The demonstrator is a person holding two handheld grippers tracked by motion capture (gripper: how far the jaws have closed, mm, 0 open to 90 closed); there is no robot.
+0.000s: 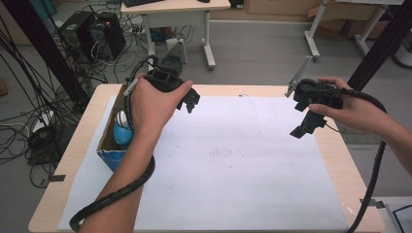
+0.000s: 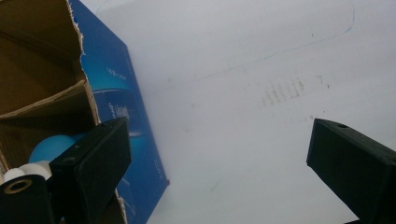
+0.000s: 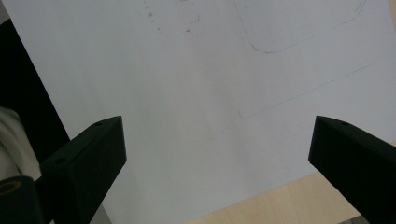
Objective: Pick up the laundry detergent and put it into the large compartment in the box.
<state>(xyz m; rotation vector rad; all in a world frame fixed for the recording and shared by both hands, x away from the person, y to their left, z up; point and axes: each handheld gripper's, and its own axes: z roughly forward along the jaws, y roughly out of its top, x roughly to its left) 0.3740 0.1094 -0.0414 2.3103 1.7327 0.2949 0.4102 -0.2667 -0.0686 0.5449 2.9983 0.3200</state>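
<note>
In the high view we see a wooden counter (image 1: 335,160) covered by a large white sheet (image 1: 233,165). At its left edge sits an open cardboard box (image 1: 108,145) with a blue outer side, and a blue round thing (image 1: 122,135) with a white piece beside it lies inside. The left hand (image 1: 150,104) holds the left claw (image 1: 192,103) above the sheet, just beside the box. The right hand (image 1: 352,109) holds the right claw (image 1: 306,127) above the right part of the sheet, well apart from the left one. A ribbed cable (image 1: 114,194) trails along the left forearm. Beyond the counter stand a white desk (image 1: 194,7) and computer cases (image 1: 92,31) among loose wires on the floor.

In the left gripper view the left claw (image 2: 219,154) has its 2 jaws spread wide with nothing between them. The box (image 2: 116,98) is at the left, its blue side facing the sheet (image 2: 243,60), with brown dividers inside and the blue round thing (image 2: 53,145) in the lower compartment. Faint pen lines and smudges mark the sheet.

In the right gripper view the right claw (image 3: 217,154) also stands wide apart and empty, over the sheet (image 3: 187,84), which bears thin drawn outlines. A strip of bare counter (image 3: 289,196) shows at the lower right.
</note>
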